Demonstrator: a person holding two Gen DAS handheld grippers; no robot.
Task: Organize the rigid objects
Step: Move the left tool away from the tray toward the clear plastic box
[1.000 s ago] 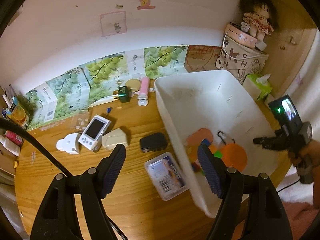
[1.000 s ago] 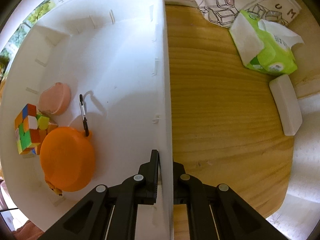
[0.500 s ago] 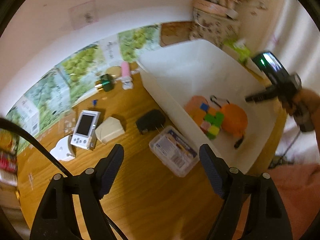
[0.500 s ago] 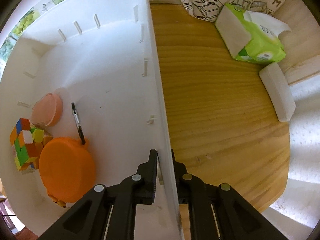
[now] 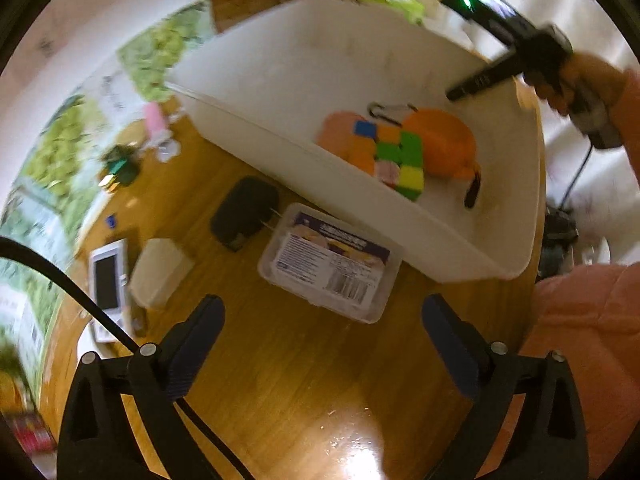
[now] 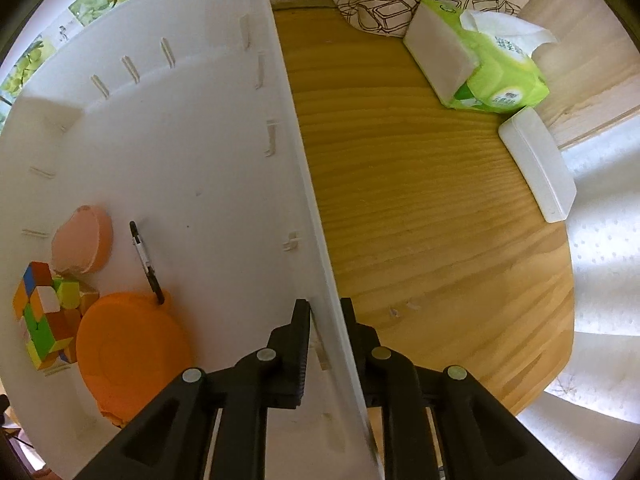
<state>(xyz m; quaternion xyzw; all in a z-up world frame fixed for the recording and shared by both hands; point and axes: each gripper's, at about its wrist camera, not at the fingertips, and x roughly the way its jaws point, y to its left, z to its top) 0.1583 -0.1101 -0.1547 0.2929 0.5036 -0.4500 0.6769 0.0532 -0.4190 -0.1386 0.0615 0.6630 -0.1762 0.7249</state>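
1. The left gripper (image 5: 320, 344) hangs over the wooden tabletop (image 5: 304, 392) with its jaws spread about as wide as they go, having just been opening; nothing sits between them yet.
2. Its likely target is the clear, flat plastic box with a printed barcode label (image 5: 330, 262) — it lies on the table just ahead of the fingertips, its far side close against the outer wall of the large white plastic bin (image 5: 360, 196).
3. To take it well, I would square the jaws to the box's two short ends, lower until the blue pads (image 5: 192, 348) bracket the rim, then close evenly so the smooth lid does not squirt out.
4. Mind the black plug adapter (image 5: 244, 212) just beside the box's left corner; the near finger should slip down without knocking it.
5. The right gripper (image 6: 324, 320) straddles the bin's right-hand wall (image 6: 304, 184), its jaws having just been easing apart — a gap shows at the inner pad, so the clamp looks slack.
6. In the bin lie a multicoloured puzzle cube (image 6: 44, 316), an orange round case (image 6: 132, 352) and a pink round case (image 6: 84, 244); drop the box on bare floor beyond them.
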